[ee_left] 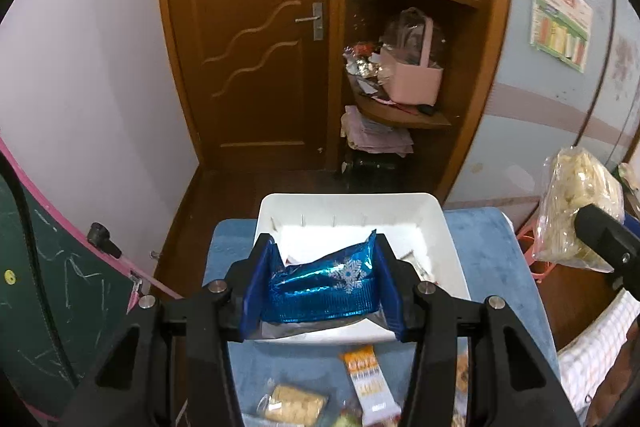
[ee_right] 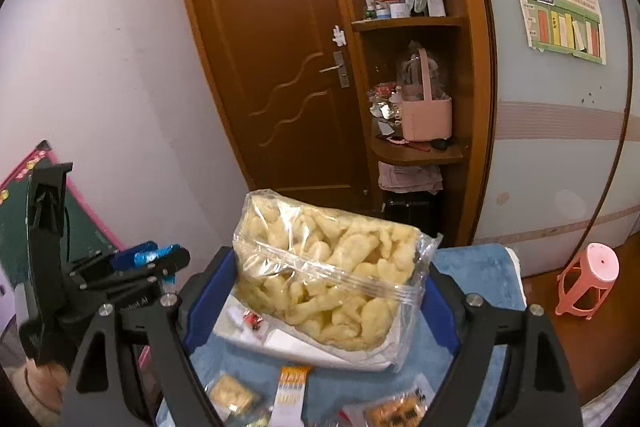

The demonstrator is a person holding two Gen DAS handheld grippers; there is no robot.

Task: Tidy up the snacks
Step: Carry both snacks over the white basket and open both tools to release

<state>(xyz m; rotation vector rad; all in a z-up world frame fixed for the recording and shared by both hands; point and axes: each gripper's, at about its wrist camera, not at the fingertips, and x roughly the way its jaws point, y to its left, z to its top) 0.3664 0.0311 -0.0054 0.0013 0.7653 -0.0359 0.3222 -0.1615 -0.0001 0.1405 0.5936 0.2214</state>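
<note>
My left gripper is shut on a shiny blue snack packet with a snowflake print, held over the near part of a white bin on a blue-covered table. My right gripper is shut on a clear bag of pale yellow puffed chips, held above the same white bin. That bag also shows at the right in the left wrist view. The left gripper with the blue packet shows at the left in the right wrist view.
Loose snacks lie on the blue cover near me: a cracker pack and an orange bar. A wooden door, corner shelves with a pink basket, a chalkboard and a pink stool stand around.
</note>
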